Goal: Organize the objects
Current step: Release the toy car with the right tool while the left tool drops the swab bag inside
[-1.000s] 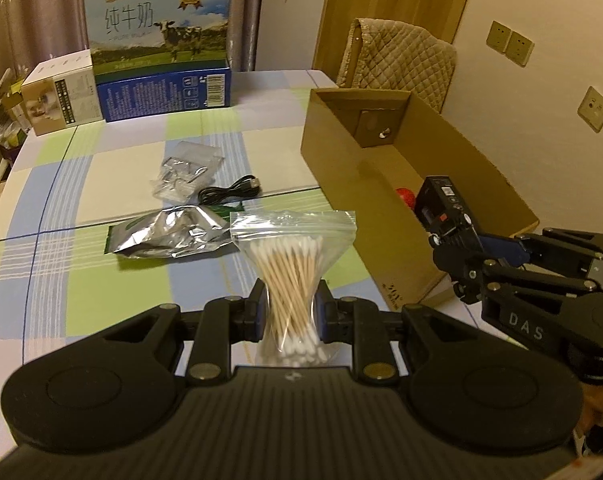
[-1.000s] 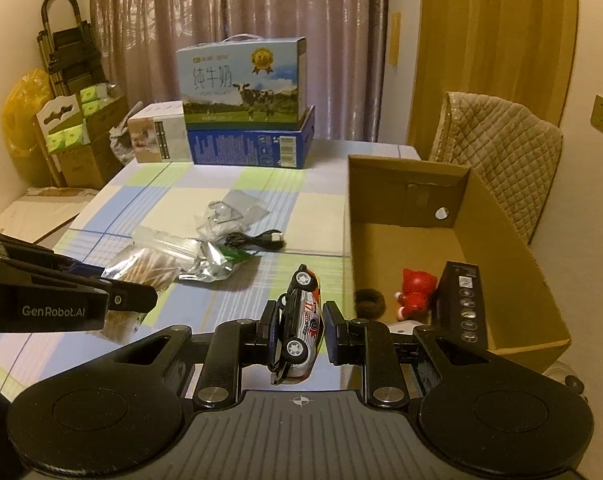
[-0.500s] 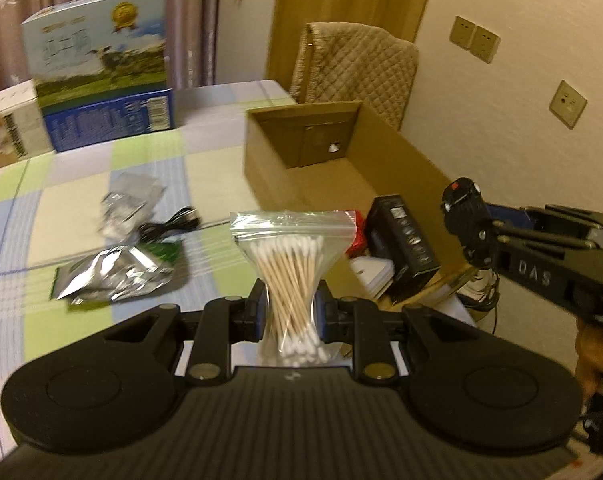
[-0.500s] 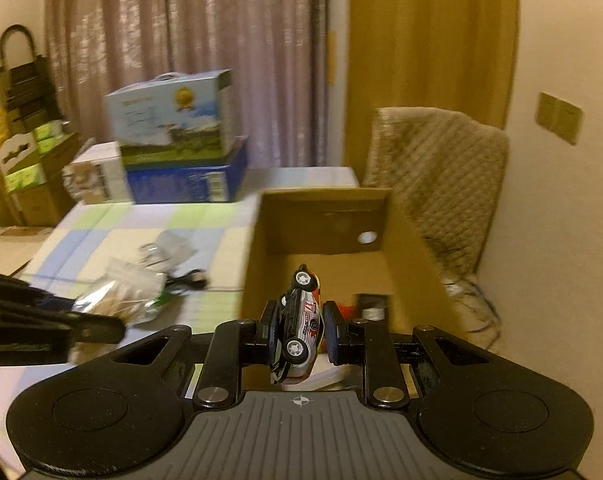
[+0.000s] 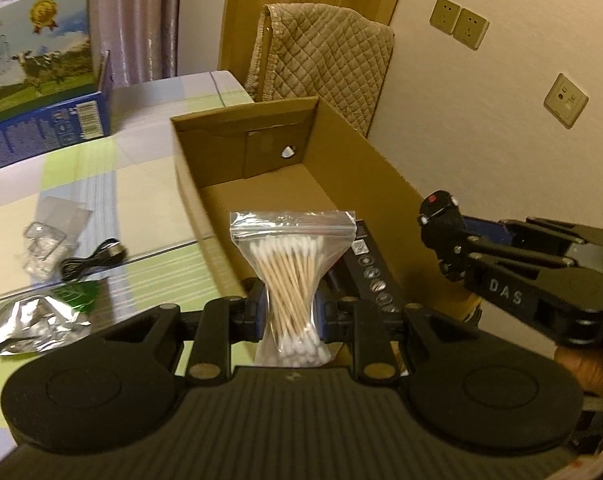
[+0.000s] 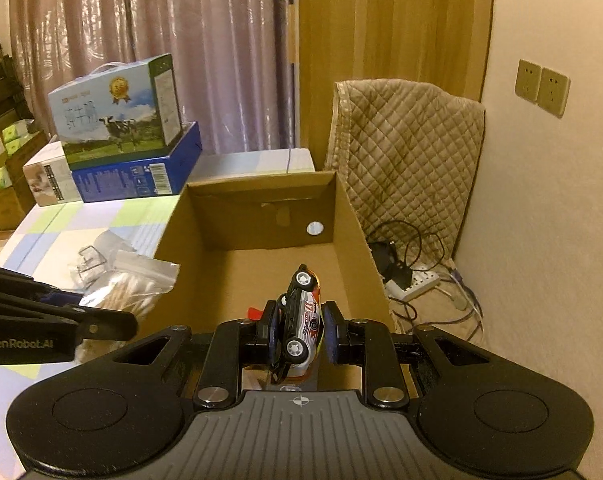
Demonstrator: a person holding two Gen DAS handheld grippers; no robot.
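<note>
Now swab bag [image 5: 292,280] pinched in left claw [image 5: 291,312], w/ cardboard box [image 5: 365,168] beyond

A clear zip bag of cotton swabs [image 5: 292,280] stood upright, pinched at its waist. A white-and-orange toy car [image 6: 301,316] hung on its side above the open cardboard box [image 6: 353,216].

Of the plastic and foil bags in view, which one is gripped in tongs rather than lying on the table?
The zip bag of cotton swabs, pinched at its middle by the left tongs. The foil pouch and the clear bag lie on the table.
</note>
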